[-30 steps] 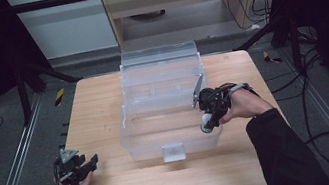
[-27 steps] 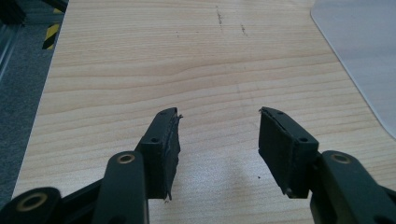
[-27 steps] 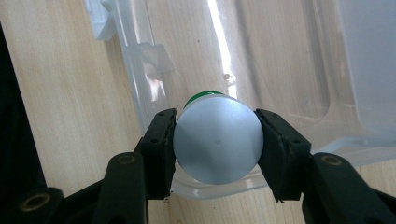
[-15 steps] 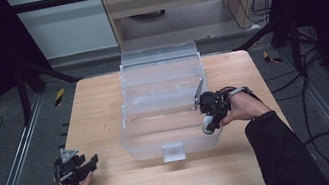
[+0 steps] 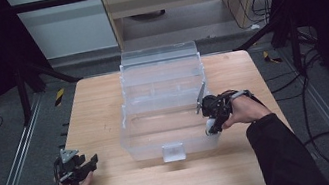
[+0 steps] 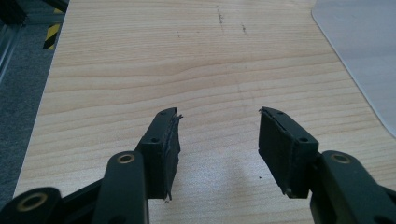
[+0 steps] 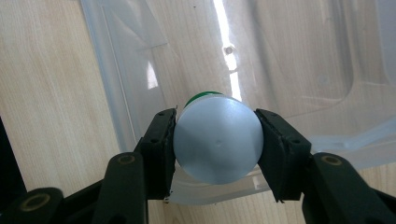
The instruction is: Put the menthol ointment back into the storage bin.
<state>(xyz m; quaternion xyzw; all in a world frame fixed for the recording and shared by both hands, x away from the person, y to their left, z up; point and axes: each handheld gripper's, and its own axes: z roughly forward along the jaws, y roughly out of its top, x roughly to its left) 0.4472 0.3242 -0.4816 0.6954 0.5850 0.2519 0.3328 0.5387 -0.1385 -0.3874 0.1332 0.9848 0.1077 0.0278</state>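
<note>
One white bottle over one clear bin, two hand-held grippers at work.
The right hand-held gripper clamps a white, green-capped bottle at the clear plastic bin's right wall, lower than before. The left hand-held gripper stays gaping, empty, on the wooden surface; grey floor around.

- We count one clear plastic storage box, lid open, beside our right gripper.
- One white bottle with a green cap, between that gripper's jaws.
- Two grippers; the left gripper stands empty over one wooden table.
</note>
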